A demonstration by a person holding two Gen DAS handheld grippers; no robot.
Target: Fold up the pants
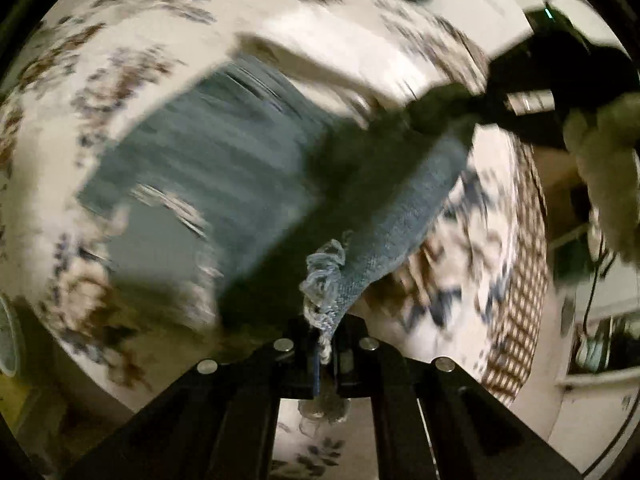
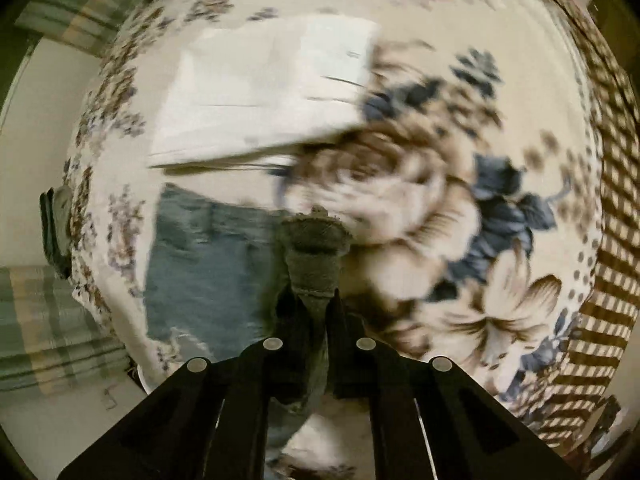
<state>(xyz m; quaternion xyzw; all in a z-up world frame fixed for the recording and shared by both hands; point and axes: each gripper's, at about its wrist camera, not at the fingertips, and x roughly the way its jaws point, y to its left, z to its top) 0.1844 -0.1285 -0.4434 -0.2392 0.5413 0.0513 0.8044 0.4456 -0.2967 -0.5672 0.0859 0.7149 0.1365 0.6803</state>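
Left gripper (image 1: 325, 344) and right gripper (image 2: 320, 320) are each clamping jaws tight on the denim pants (image 1: 224, 168), lifting them above the floral bed (image 2: 460, 240).

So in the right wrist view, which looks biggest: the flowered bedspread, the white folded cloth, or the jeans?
Largest to smallest as they look:
1. flowered bedspread
2. white folded cloth
3. jeans
The last two are close, and the gripper hides part of the jeans.

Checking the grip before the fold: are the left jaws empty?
No, the left gripper is shut on the frayed edge of the jeans, lifted above the floral bedspread.
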